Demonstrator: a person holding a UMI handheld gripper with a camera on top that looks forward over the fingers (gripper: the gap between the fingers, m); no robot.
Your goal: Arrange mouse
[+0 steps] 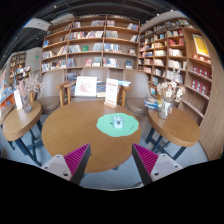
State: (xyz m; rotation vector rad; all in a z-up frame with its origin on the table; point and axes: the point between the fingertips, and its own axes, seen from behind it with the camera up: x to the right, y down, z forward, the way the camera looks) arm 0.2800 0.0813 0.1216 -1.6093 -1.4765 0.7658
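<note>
The gripper [111, 160] is hovering wide open and holding nothing above the near edge of a round wooden table [75, 128], while the small pale mouse [117, 122] is sitting on a green mat [117, 125] toward the table's right side, no writing readable.

Even, warm indoor light falls on the round table [80, 128], without glare. Soft shadow gathers under its near rim. Fisheye distortion bends the bookshelves [95, 40] behind the table, strongest to either side. Small detail on the tabletop is soft.
</note>
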